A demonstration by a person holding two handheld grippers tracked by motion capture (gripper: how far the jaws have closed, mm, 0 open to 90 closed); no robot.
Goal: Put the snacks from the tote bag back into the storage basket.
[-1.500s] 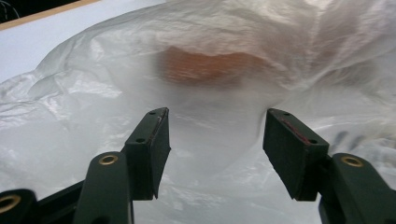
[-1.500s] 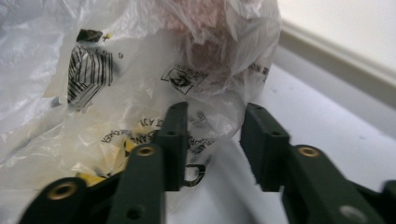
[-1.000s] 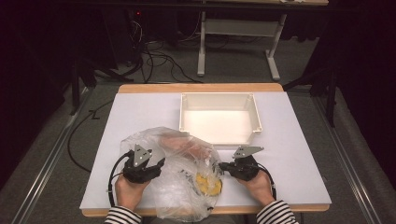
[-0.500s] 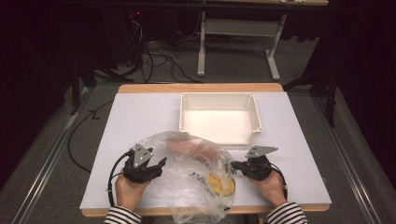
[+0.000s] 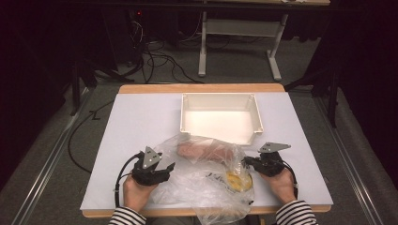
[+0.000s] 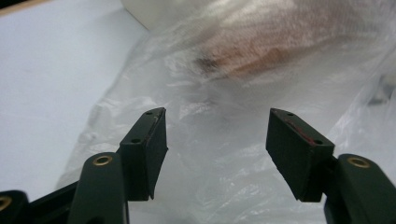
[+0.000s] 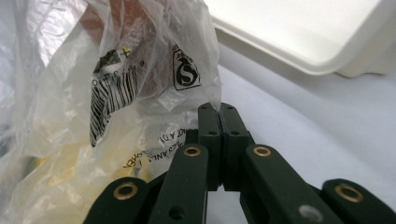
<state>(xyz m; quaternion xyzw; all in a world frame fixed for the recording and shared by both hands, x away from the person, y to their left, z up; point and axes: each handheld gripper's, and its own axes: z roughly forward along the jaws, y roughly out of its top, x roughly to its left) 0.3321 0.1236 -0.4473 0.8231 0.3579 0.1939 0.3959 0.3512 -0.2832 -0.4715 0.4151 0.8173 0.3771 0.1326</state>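
Item: clear plastic bag (image 5: 206, 178), crumpled, lying on the near middle of the bench (image 5: 141, 122), between my two hands; inside it a pinkish-brown piece (image 5: 202, 151) toward the far side and something yellow (image 5: 238, 182) near the right edge, neither one clear enough to identify. Right tool (image 5: 245, 163): jaws together, clamped on a fold of the bag's film at its right side, seen pinched between the pads in the right gripper view (image 7: 218, 112). Left tool (image 5: 169, 167): jaws apart, bag film lying between them in the left gripper view (image 6: 217, 135), nothing pinched. Beyond the bag: a white tray (image 5: 256, 115), just past the bag's far edge. Risks, in my judgement: the thin film may tear or slip from the right pinch if I pull sideways; with the left side unheld the whole bag may drag along, or the contents may tumble out short of the tray.
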